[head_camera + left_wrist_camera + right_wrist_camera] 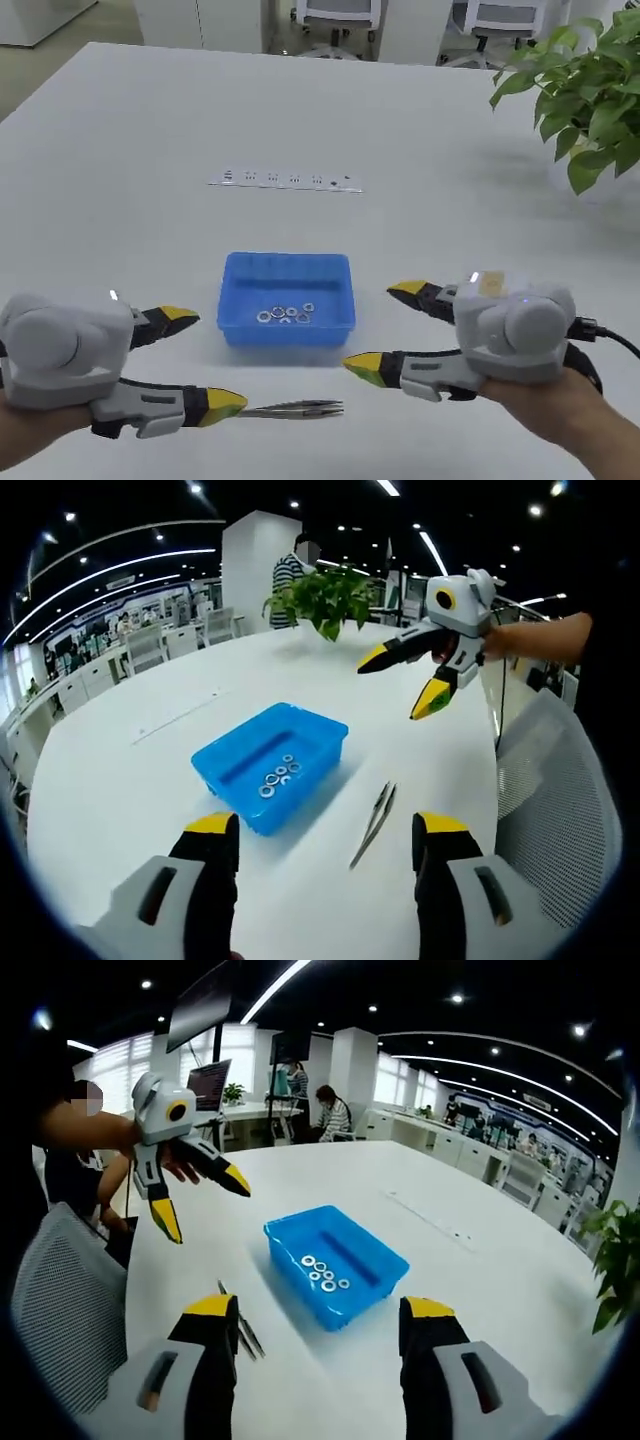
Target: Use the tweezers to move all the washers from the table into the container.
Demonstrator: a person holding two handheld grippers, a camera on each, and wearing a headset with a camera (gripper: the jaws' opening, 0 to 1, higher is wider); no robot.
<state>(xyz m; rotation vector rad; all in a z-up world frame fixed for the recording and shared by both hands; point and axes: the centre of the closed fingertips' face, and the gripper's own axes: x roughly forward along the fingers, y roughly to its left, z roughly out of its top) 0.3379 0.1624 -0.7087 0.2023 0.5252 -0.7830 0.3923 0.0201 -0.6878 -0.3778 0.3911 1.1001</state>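
Lower left of head view: left gripper (210, 360), yellow-tipped black jaws spread wide, nothing held. Bottom centre: slim silver metal tweezers (295, 408) flat on white table (120, 150), just off its lower tip. Centre: blue rectangular plastic container (287, 262) w/ small silver metal washers (287, 315) inside. Lower right: right gripper (378, 328), jaws wide, empty.

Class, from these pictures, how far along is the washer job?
Done: the washers lie in the blue container; the table looks bare of loose ones. In hand: nothing; left gripper and right gripper stand open, the tweezers lying on the table. Left: apparently nothing.
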